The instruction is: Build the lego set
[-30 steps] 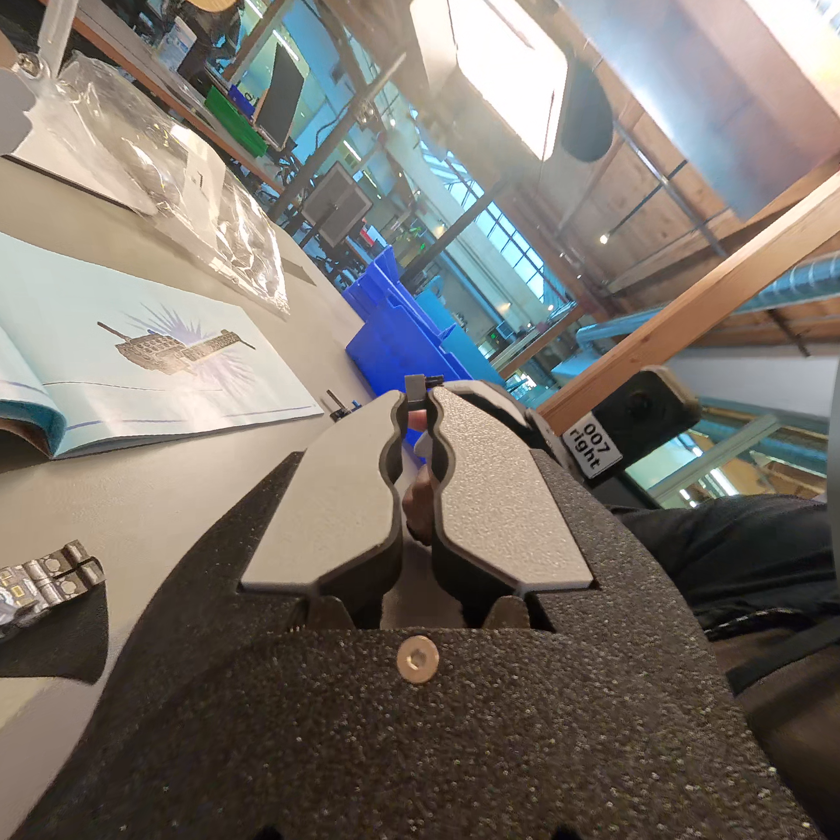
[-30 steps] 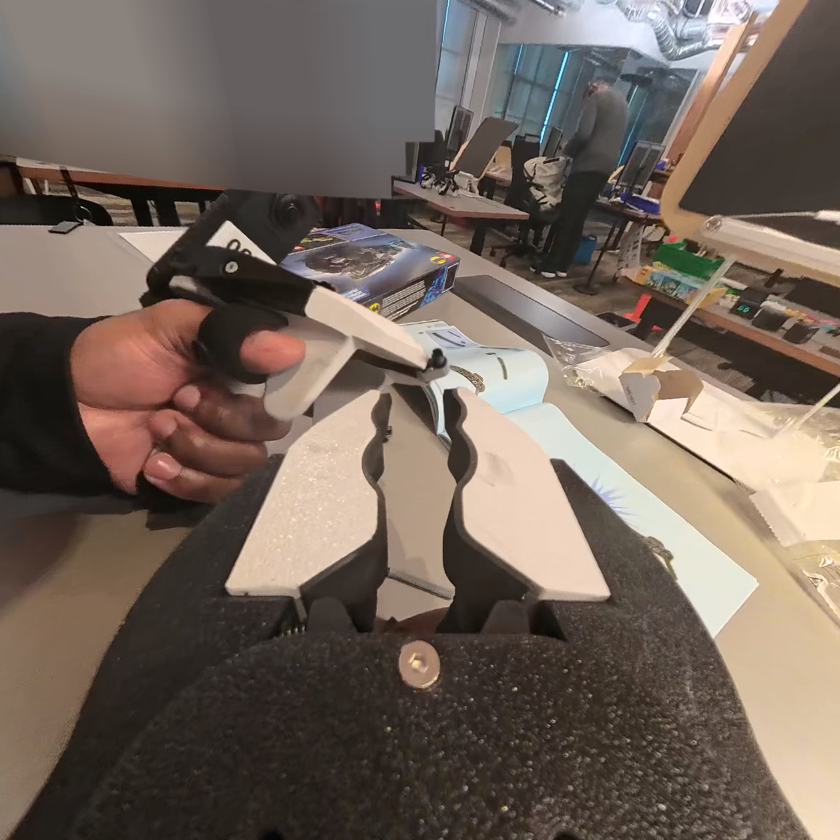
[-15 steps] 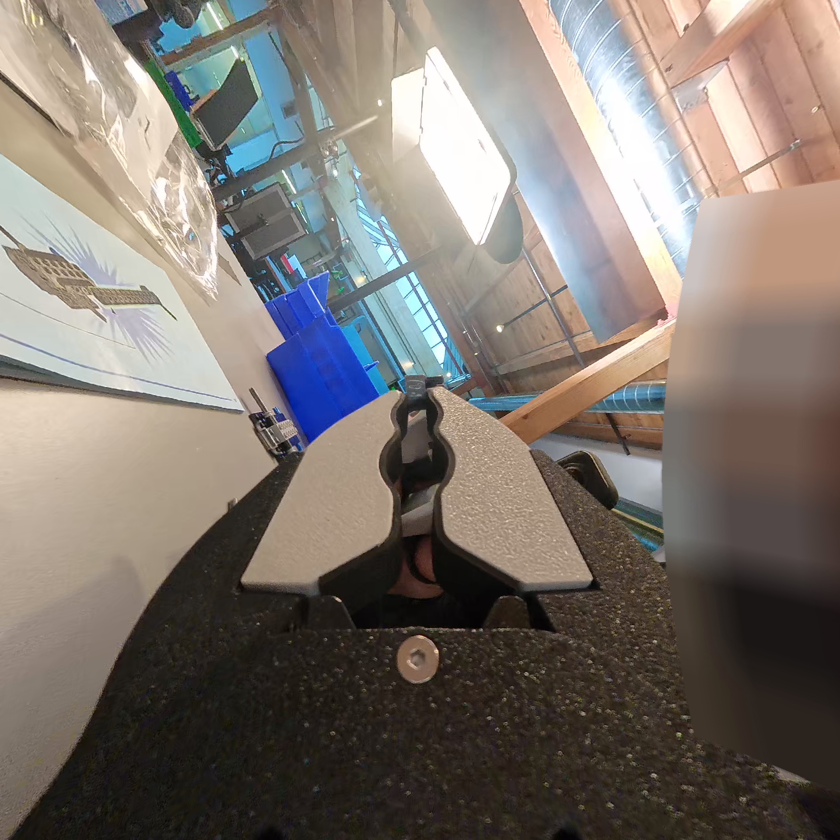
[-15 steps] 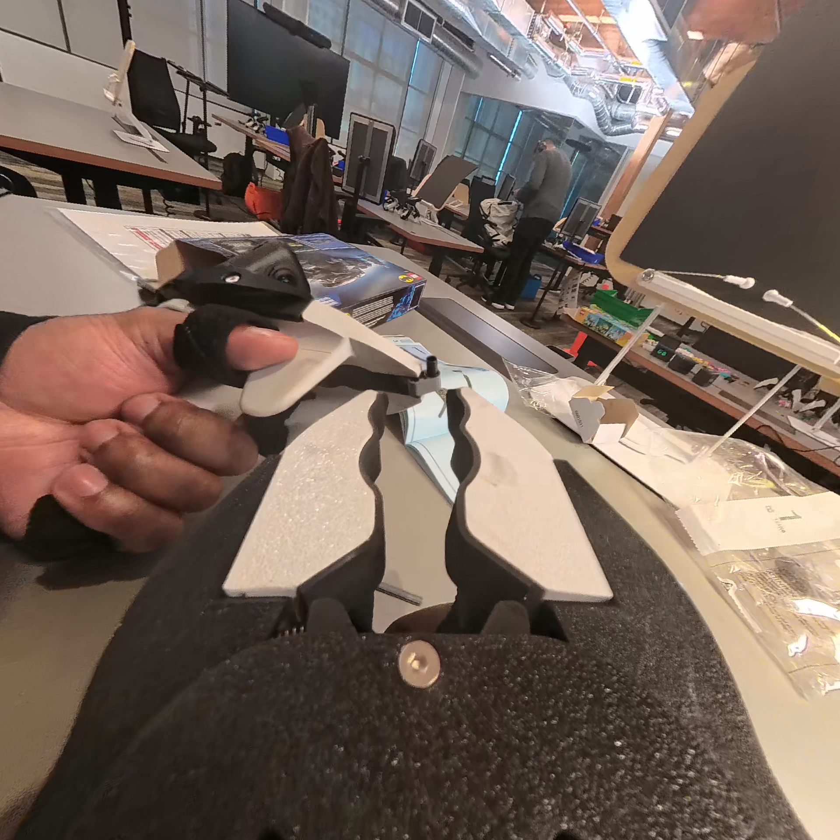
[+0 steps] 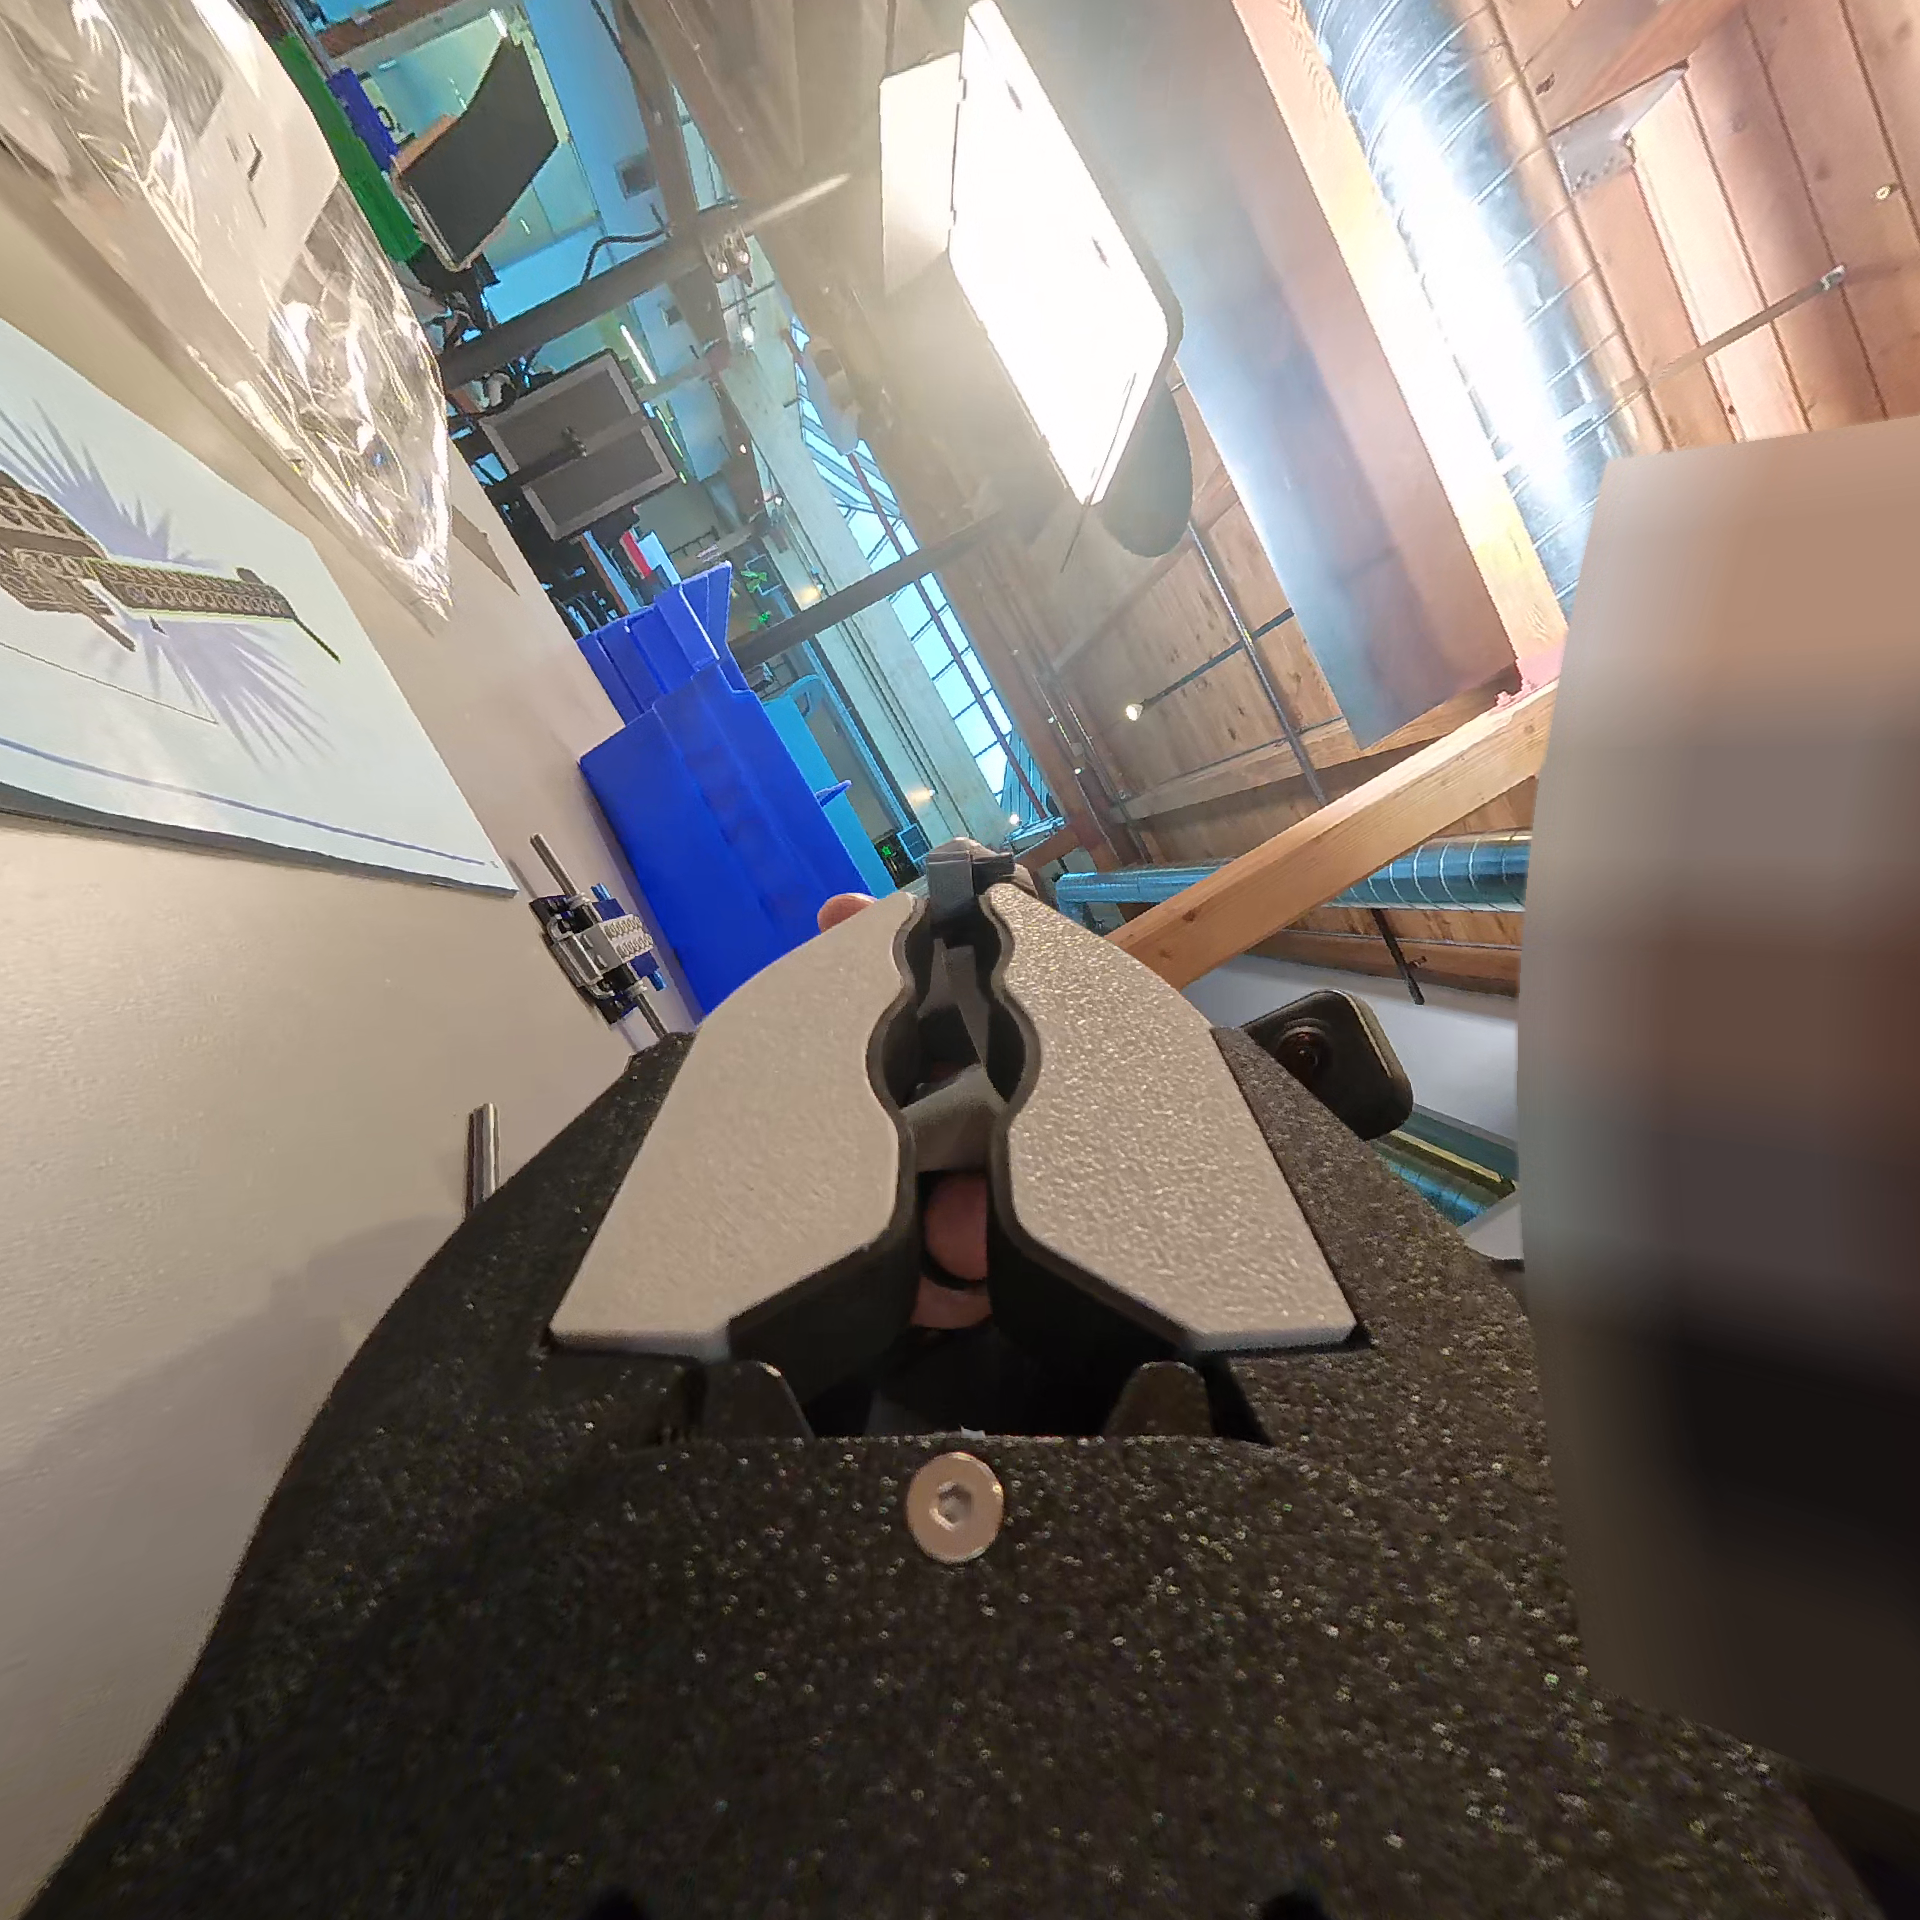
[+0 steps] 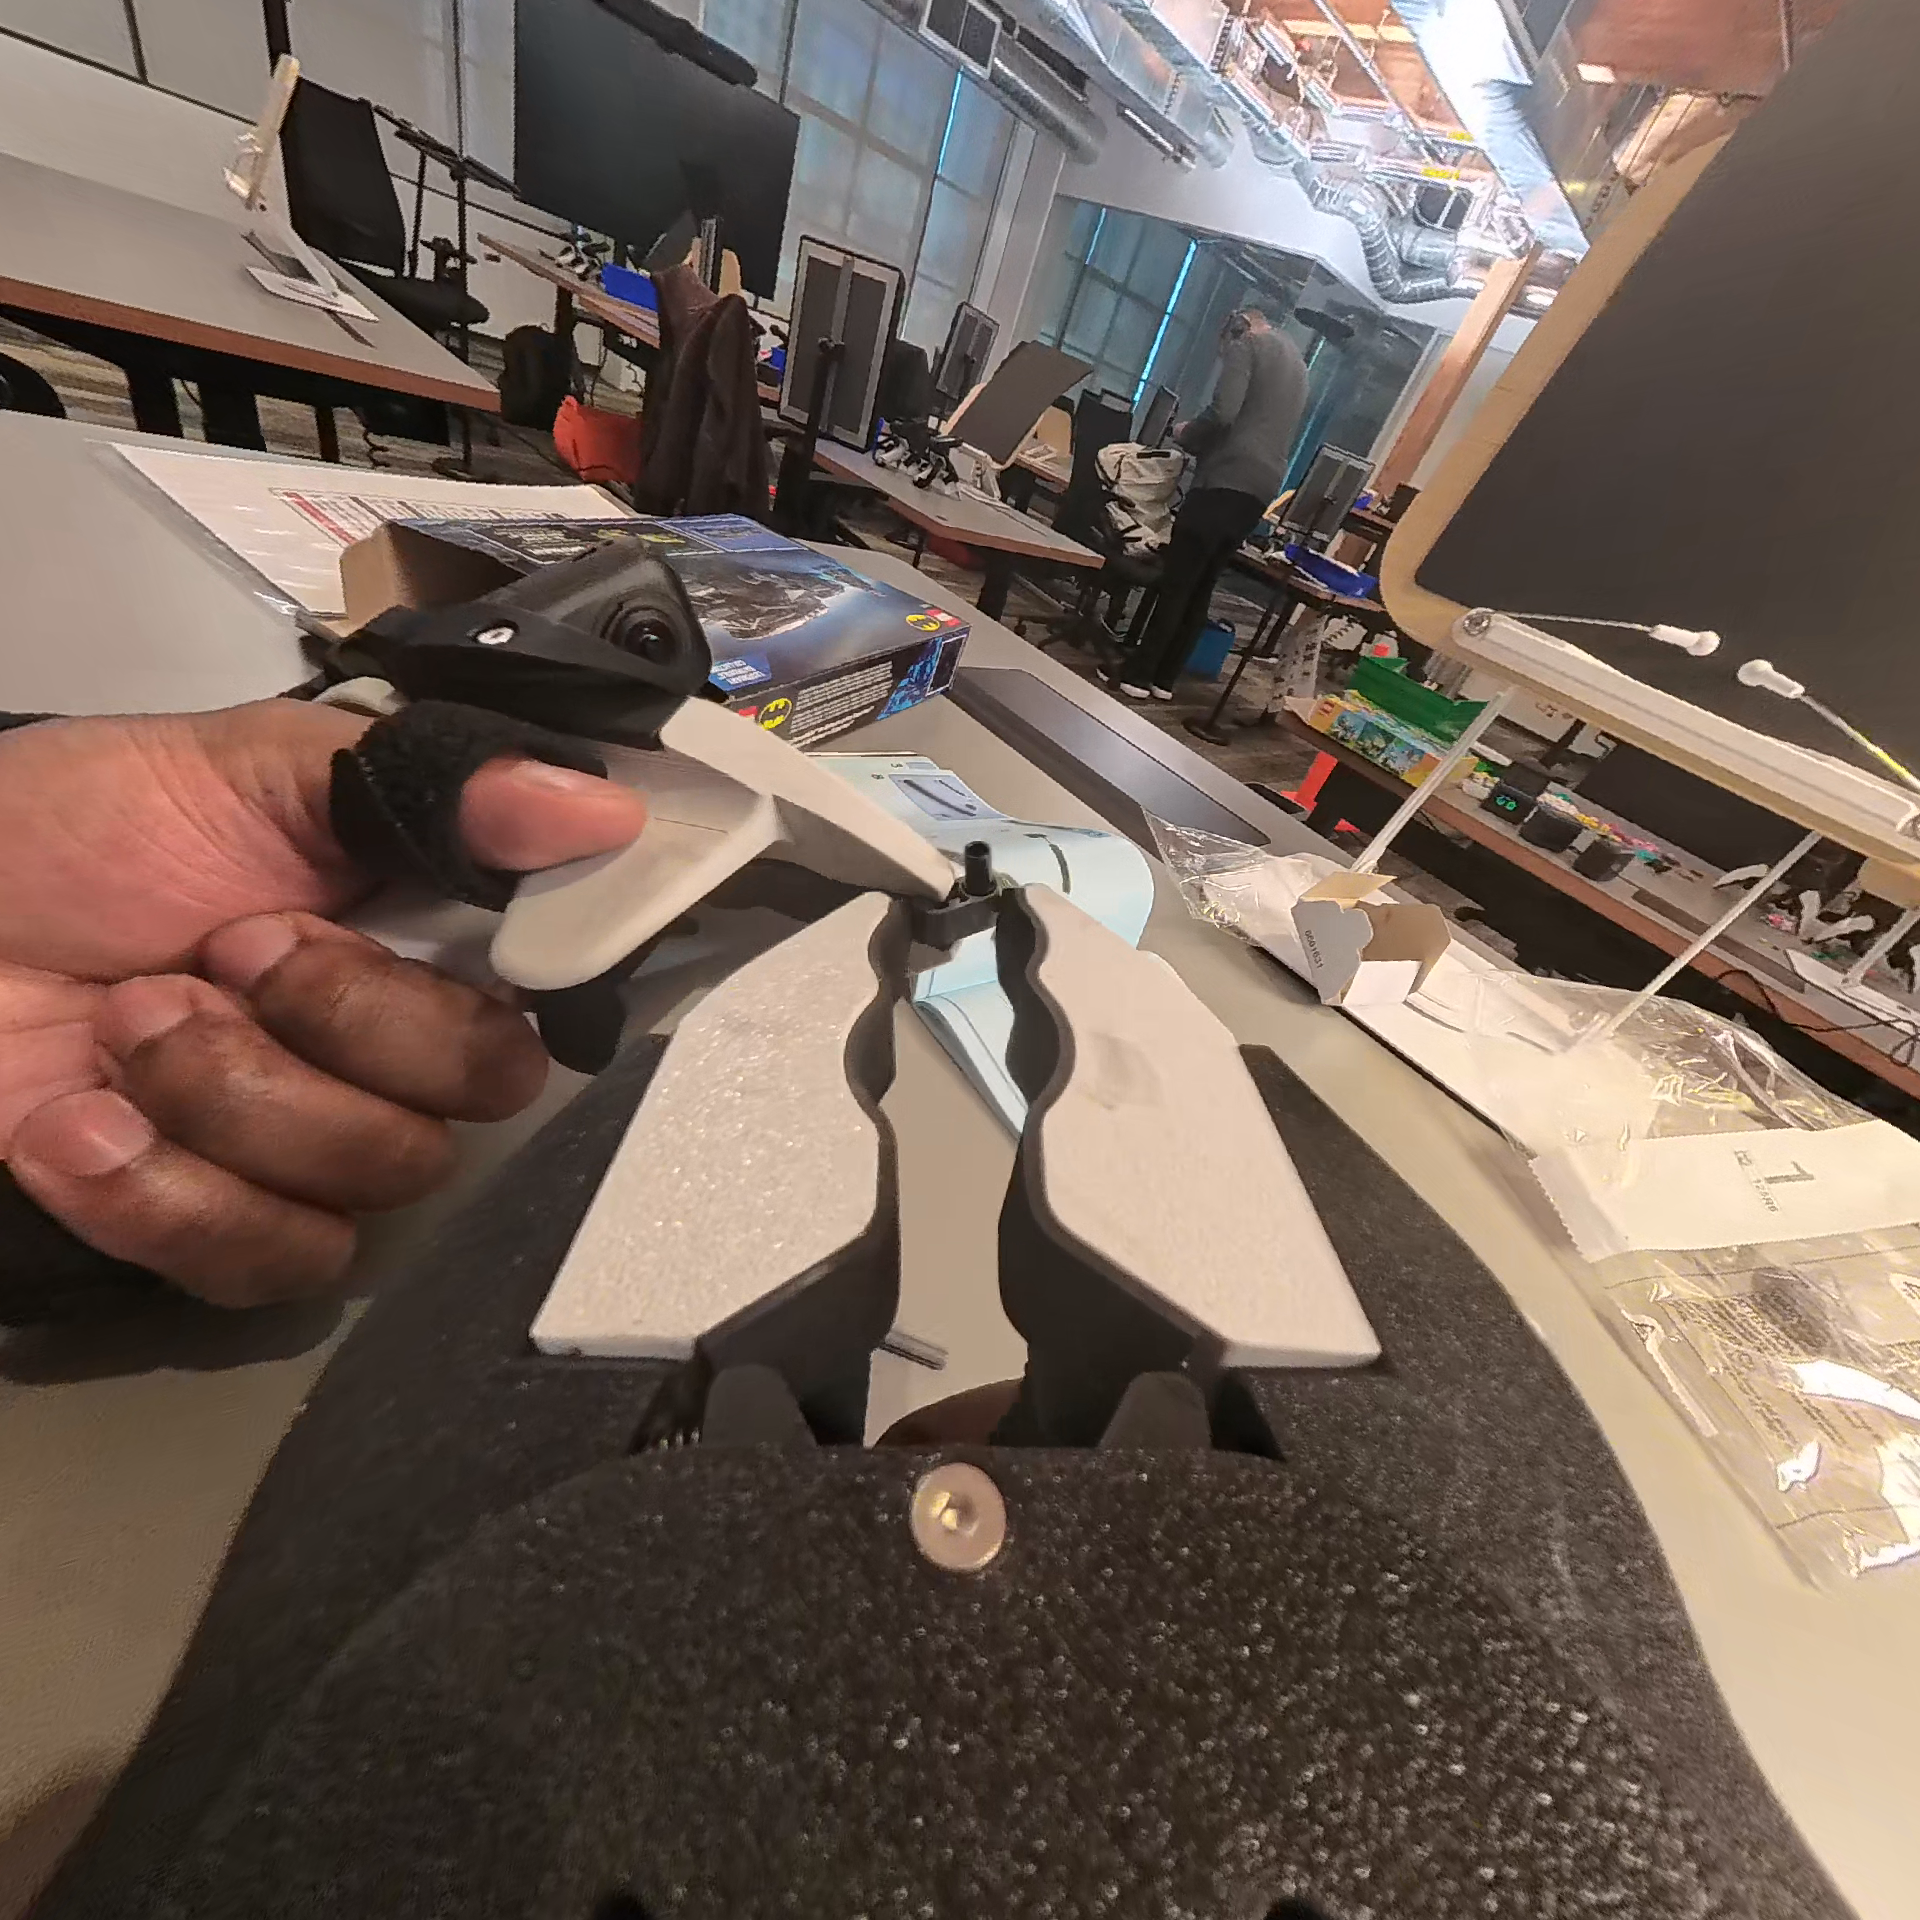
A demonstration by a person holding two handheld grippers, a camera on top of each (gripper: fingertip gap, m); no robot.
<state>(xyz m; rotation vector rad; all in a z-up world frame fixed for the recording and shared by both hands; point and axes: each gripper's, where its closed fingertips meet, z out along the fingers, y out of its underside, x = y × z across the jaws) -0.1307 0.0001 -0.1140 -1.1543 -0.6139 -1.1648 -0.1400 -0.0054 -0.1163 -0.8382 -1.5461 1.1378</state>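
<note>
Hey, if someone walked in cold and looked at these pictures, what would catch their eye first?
Probably the small dark plastic piece in the middle of the right wrist view, pinched at the tips of the left gripper while the right gripper's fingertips close in on both sides of it. After that, the hand at the left edge holding the left gripper, and the light blue booklet open on the grey table behind.

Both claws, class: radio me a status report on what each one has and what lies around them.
Left claw shut on small dark grey piece. Right claw closed on the same piece's flat end. Blue booklet on table behind; plastic bags to the right.
</note>
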